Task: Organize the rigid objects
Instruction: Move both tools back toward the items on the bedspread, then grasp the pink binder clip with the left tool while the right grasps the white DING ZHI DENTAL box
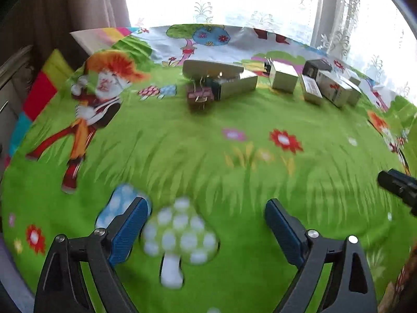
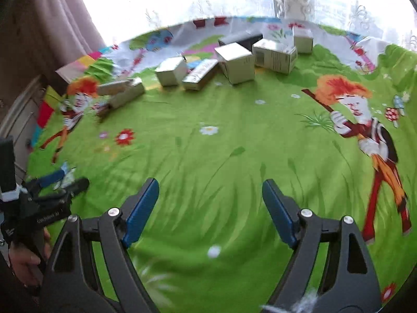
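Both claws empty, wide open: left claw, right claw over bare green cloth. Boxes clustered upper centre near window, likely grouped for sorting, not yet reached.

Two wrist views slanting down over one shared cloth, boxes beyond.
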